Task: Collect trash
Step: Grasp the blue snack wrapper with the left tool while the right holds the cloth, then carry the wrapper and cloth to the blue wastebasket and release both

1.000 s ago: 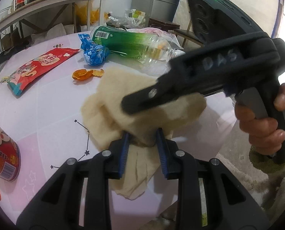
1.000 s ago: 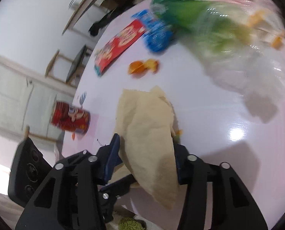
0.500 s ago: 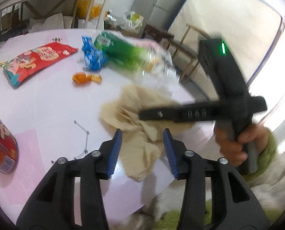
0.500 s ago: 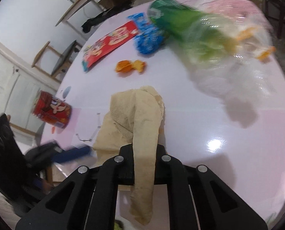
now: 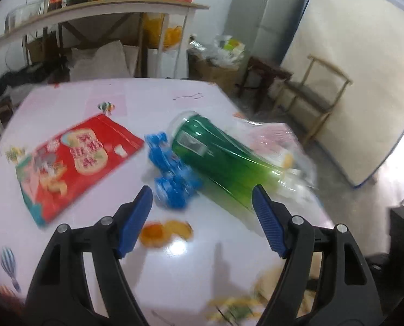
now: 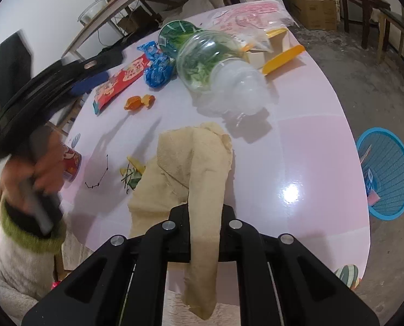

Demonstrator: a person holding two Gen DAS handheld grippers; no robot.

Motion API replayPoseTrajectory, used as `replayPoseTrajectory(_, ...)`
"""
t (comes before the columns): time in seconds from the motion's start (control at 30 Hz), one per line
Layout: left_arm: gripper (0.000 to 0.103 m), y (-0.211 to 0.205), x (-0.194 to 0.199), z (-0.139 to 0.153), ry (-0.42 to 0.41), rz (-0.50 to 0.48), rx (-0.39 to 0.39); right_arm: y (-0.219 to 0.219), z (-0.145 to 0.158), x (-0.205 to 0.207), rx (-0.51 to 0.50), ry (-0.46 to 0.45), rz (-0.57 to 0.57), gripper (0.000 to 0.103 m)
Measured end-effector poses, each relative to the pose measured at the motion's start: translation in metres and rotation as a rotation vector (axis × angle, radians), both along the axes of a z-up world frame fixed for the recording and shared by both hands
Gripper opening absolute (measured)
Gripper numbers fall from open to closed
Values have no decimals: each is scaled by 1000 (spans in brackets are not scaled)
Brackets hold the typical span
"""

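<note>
My right gripper (image 6: 204, 212) is shut on a beige cloth (image 6: 199, 163) that trails onto the pink table (image 6: 310, 146). My left gripper (image 5: 202, 212) is open and empty, above the table, pointing at a blue wrapper (image 5: 172, 179), a green plastic bottle (image 5: 223, 157) and orange peel (image 5: 164, 233). A red snack bag (image 5: 77, 160) lies to the left. In the right wrist view the bottle (image 6: 213, 62), the blue wrapper (image 6: 158, 68), the peel (image 6: 139, 102) and the red bag (image 6: 117, 84) lie beyond the cloth, with small scraps (image 6: 132, 174) beside it.
A blue mesh bin (image 6: 384, 174) stands on the floor right of the table. A red can (image 6: 71, 163) stands at the table's left edge. A clear bag with pink print and yellow pieces (image 6: 256, 27) lies behind the bottle. Shelves and chairs stand beyond.
My left gripper let go of the cloth, opened wide and swung up and away toward the bottle and wrapper. My right gripper closed on the cloth and keeps it.
</note>
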State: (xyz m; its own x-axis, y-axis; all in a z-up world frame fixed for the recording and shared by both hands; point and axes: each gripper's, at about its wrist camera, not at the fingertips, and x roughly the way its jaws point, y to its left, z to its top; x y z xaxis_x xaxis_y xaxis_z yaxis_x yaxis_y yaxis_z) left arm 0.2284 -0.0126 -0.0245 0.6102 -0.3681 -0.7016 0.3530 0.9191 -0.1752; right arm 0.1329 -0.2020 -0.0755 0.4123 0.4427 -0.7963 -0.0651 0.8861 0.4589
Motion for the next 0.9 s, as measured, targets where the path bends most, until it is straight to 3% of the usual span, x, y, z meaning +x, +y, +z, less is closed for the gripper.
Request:
replayPoseTrajectory(0.17, 67, -16, 36, -17, 56, 28, 113, -14, -4, 0, 44, -1, -3, 8)
replayPoseTrajectory(0.3, 58, -17, 49, -35, 127, 25, 126, -19, -6, 0, 61, -3, 2, 8)
replayPoseTrajectory(0.47, 32, -4, 57, -47, 187, 57, 73, -17, -5, 0, 64, -9, 5, 8)
replayPoseTrajectory(0.7, 24, 16, 45, -29, 136, 95, 27, -16, 1, -5, 46, -23, -14, 8)
replayPoseTrajectory(0.9, 22, 29, -1, 18, 5, 96, -20, -16, 13, -18, 52, -47, -38, 8)
